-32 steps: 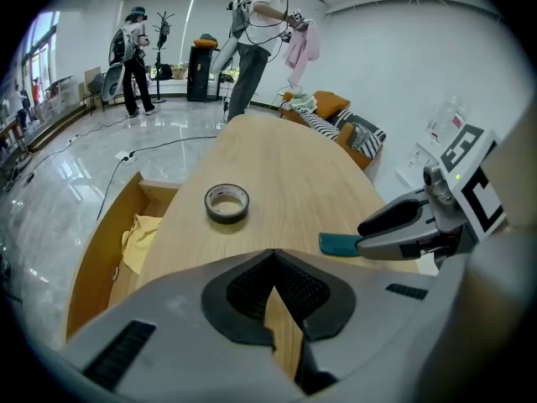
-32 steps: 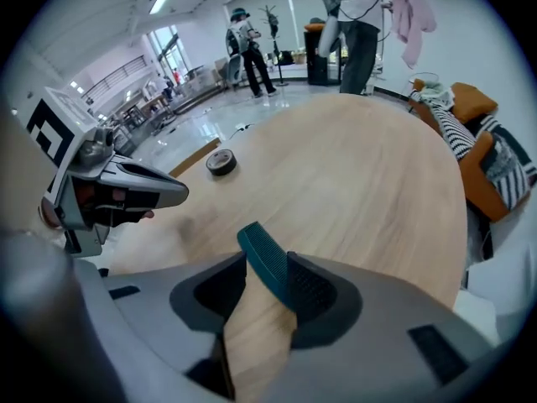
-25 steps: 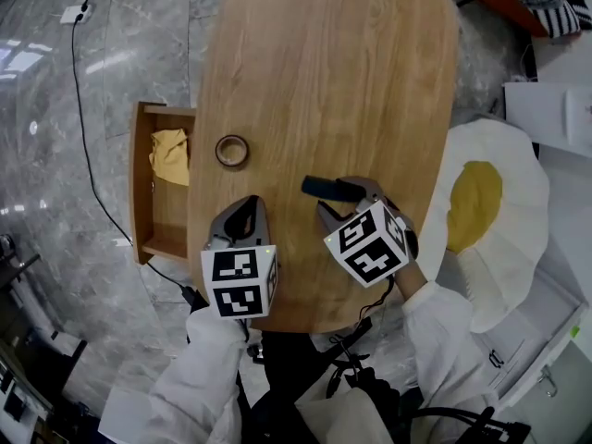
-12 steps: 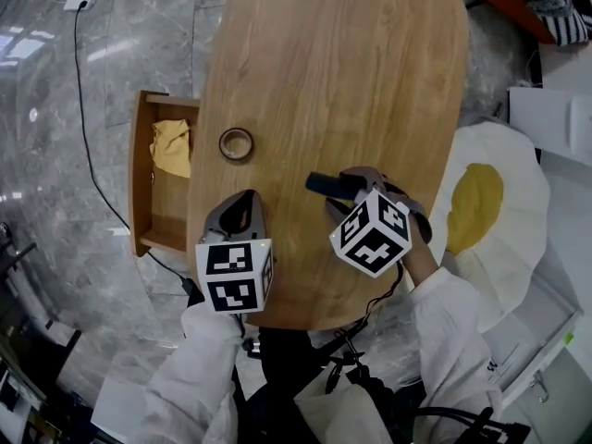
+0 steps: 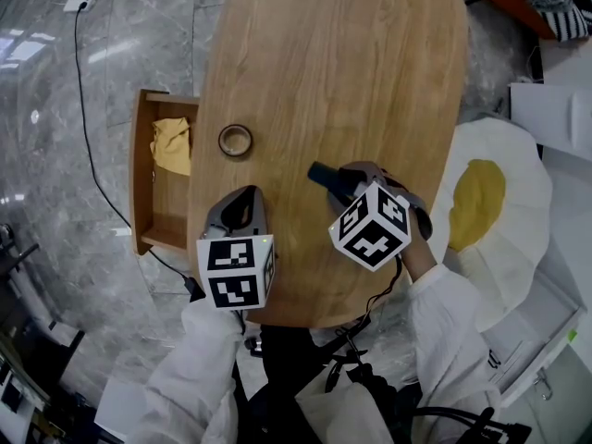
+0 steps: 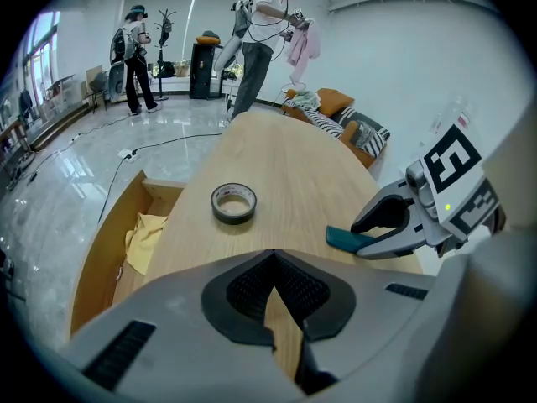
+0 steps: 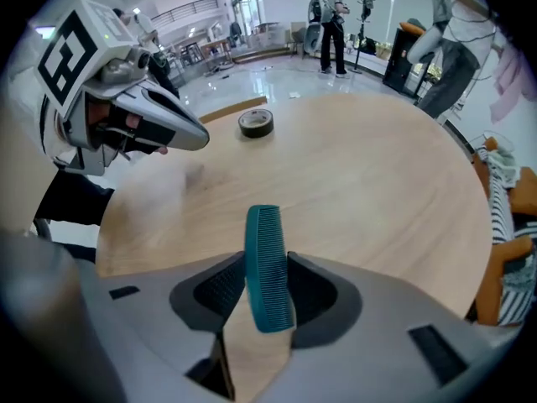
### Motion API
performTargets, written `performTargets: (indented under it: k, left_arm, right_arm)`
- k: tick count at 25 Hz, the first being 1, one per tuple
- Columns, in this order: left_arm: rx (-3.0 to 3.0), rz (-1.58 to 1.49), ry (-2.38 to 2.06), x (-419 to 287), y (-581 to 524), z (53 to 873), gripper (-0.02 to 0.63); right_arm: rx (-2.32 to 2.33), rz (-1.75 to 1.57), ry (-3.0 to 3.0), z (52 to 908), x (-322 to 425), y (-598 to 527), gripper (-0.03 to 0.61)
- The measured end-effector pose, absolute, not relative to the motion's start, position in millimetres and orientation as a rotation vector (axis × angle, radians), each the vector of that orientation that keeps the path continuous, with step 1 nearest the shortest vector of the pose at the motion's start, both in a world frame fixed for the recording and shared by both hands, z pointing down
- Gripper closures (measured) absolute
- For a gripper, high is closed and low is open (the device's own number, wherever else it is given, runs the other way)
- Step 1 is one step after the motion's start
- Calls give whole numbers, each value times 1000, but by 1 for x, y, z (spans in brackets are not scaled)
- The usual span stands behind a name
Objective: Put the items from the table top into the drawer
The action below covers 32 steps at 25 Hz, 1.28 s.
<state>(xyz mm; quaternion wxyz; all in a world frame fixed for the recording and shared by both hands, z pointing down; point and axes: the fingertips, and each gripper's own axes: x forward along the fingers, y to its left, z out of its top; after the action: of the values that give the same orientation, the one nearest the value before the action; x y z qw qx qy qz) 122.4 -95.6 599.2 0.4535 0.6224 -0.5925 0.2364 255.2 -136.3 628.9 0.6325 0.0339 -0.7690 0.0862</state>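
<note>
— So, how much is put away?

— About a third, I'd judge. The open drawer [image 5: 139,178] on the desk's [image 5: 351,63] left side holds a crumpled yellow cloth [image 5: 171,146], and nothing else shows in it.

— And what is left on top?

— Two things. A tape roll [image 5: 235,141] lies flat near the edge above the drawer, touched by neither gripper. The teal comb [image 7: 264,233] is well apart from the drawer, toward the person's side of the desk.

— Is the comb in hand?

— Yes. It stands on edge between the fingers of the right gripper [image 7: 265,288], which are closing, and both pads look pressed against its sides. It has yet to cross to the drawer.

— And the other one?

— The left gripper [image 6: 273,263] hovers over the near edge with its fingers together at the tips, empty. The tape roll lies ahead of it, so that looks like its job.
</note>
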Motion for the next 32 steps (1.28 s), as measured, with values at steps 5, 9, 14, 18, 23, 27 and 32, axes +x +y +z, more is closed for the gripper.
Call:
performTargets:
  k: [5, 9, 14, 18, 23, 27, 32]
  left_arm:
    - [1540, 584, -1467, 121, -93, 597, 614]
    - [1541, 574, -1479, 118, -93, 593, 614]
    - [1544, 565, -1484, 114, -88, 591, 614]
    - [1535, 550, -1493, 105, -80, 590, 614]
    - [1537, 522, -1515, 89, -74, 583, 614]
    - [1527, 514, -1539, 68, -59, 580, 614]
    - [1491, 492, -1574, 36, -35, 577, 614]
  right_arm:
    - [151, 247, -1775, 623, 257, -137, 371]
    - [165, 253, -1777, 617, 257, -136, 371]
    - [189, 279, -1786, 611, 252, -134, 371]
    - [187, 282, -1796, 603, 241, -124, 371]
    - [178, 261, -1797, 595, 224, -113, 371]
    - [167, 243, -1801, 589, 204, -100, 371]
    - [140, 216, -1798, 584, 175, -82, 371]
